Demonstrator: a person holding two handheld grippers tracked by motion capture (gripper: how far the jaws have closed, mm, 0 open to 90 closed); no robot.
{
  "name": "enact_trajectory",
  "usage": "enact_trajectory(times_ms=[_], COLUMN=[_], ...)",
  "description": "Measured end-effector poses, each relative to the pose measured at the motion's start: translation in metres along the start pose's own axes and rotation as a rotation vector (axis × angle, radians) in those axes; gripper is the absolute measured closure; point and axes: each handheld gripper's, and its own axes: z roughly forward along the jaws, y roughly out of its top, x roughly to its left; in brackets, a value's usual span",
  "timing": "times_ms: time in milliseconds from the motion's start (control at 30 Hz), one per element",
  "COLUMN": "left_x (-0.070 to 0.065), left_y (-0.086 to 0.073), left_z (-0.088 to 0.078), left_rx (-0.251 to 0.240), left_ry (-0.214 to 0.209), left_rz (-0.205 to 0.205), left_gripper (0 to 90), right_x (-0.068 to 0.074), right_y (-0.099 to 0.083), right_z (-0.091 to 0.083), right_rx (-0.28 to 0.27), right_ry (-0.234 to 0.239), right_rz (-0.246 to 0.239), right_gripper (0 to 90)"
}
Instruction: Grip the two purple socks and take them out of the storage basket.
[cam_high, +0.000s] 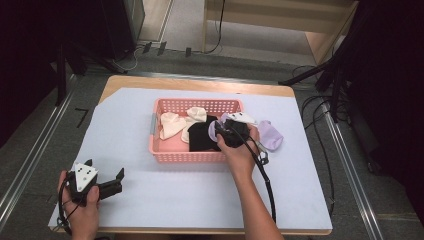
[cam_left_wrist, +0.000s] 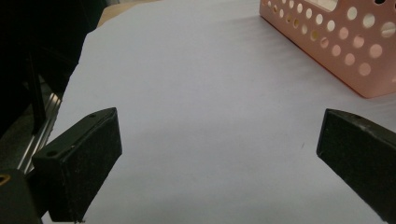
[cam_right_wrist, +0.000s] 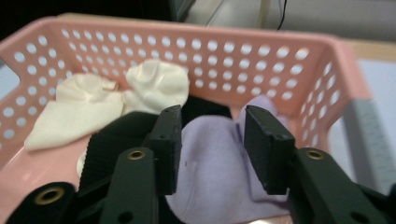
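The right claw (cam_right_wrist: 212, 149) is over the right part of the pink basket (cam_right_wrist: 280, 56), and its two jaws stand on both sides of a lilac sock (cam_right_wrist: 210, 172). The jaws are partly closed around a fold of this sock, but I cannot tell if they really press it. Just beside the lilac sock, toward the left, lies a black sock (cam_right_wrist: 116, 135), and behind it are cream socks (cam_right_wrist: 93, 105). In the high view, another lilac sock (cam_high: 270, 135) lies on the tabletop (cam_high: 200, 195), touching the basket's right wall. The left claw (cam_left_wrist: 219, 149) is spread wide, low over the bare white tabletop, well apart from the basket.
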Motion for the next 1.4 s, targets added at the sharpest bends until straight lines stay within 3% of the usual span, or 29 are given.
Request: enact_trajectory(times_ms=[100, 267, 467, 600, 767, 833, 1033, 1167, 1267, 1367, 1400], left_x=[0.000, 0.000, 0.000, 0.000, 0.000, 0.000, 0.001, 0.000, 0.000, 0.000, 0.000], left_y=[0.000, 0.000, 0.000, 0.000, 0.000, 0.000, 0.001, 0.001, 0.001, 0.001, 0.001], left_z=[0.000, 0.000, 0.001, 0.001, 0.001, 0.001, 0.001, 0.001, 0.001, 0.001, 0.001], left_rx=[-0.001, 0.003, 0.002, 0.002, 0.003, 0.004, 0.014, 0.016, 0.015, 0.012, 0.011], left_ry=[-0.002, -0.003, -0.002, -0.001, 0.000, -0.001, -0.002, 0.000, 0.001, 0.002, 0.002], left_rz=[-0.001, 0.000, 0.000, -0.001, -0.005, -0.006, -0.003, 0.000, 0.004, 0.003, 0.002], left_gripper=[0.9, 0.9, 0.9, 0.9, 0.9, 0.9, 0.9, 0.9, 0.9, 0.9, 0.9], right_x=[0.002, 0.004, 0.010, 0.012, 0.012, 0.011, 0.010, 0.015, 0.026, 0.040, 0.046], right_y=[-0.001, -0.002, -0.002, -0.001, -0.002, -0.003, 0.001, 0.011, 0.019, 0.027, 0.030], right_z=[0.008, 0.015, 0.022, 0.026, 0.027, 0.025, 0.008, -0.012, -0.026, -0.037, -0.041], right_rx=[0.059, 0.137, 0.253, 0.328, 0.366, 0.341, 0.185, 0.068, 0.016, -0.025, -0.043], right_ry=[0.001, 0.054, 0.031, 0.001, -0.016, -0.005, 0.017, 0.090, 0.138, 0.208, 0.252], right_rz=[0.020, 0.094, 0.120, 0.086, 0.060, 0.057, 0.089, 0.100, 0.073, 0.037, 0.026], right_gripper=[62.1, 67.6, 68.4, 70.4, 86.5, 87.5, 87.7, 87.6, 87.7, 87.7, 87.7])
